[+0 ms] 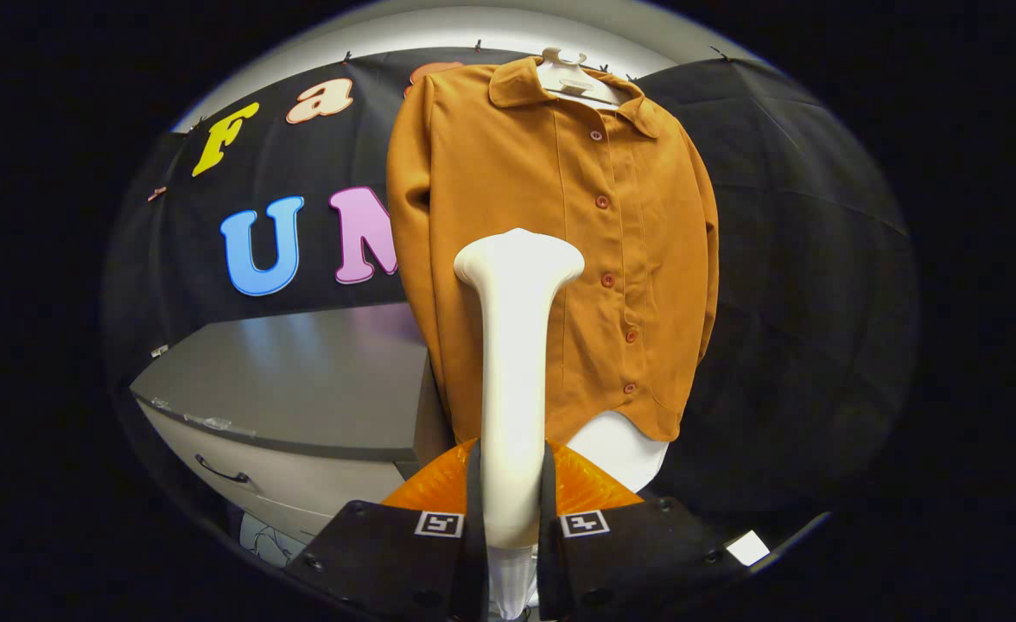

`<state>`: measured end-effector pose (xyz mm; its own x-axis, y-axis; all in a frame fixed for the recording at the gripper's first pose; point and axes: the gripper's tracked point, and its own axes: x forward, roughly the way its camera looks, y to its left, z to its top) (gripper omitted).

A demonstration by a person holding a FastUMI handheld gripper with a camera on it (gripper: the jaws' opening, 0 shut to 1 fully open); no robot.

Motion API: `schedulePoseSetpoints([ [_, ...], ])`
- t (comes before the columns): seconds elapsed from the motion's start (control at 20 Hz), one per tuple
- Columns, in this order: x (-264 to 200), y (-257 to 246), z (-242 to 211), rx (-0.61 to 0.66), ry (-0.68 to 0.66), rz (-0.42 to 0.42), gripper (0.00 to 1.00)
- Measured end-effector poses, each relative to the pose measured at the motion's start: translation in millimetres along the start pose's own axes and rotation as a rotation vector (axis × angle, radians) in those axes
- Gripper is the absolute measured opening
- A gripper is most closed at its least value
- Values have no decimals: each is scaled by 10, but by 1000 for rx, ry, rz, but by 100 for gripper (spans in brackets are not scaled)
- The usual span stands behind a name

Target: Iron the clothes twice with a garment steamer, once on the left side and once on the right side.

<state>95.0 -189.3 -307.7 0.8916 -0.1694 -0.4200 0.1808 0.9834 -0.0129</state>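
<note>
Grey cabinet [301, 380] behind, fingers [508, 518] clamping steamer [517, 345], shirt [551, 242]

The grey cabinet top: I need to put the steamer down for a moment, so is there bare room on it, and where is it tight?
The grey cabinet top looks bare from the booth wall to its front edge. Tight on its shirt side: the orange shirt hangs against that corner. The gripper is shut on the white garment steamer, its head in front of the shirt.

The steamer [515, 363] hides part of the shirt's [551, 259] front.
</note>
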Motion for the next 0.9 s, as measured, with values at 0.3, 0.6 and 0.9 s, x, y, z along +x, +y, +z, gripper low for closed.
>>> schedulePoseSetpoints([
  [0.3,-97,1,-541,-15,102,6,26],
  [0.6,-346,-96,-953,-16,163,21,26],
  [0.9,-686,-139,-779,-11,120,44,26],
])
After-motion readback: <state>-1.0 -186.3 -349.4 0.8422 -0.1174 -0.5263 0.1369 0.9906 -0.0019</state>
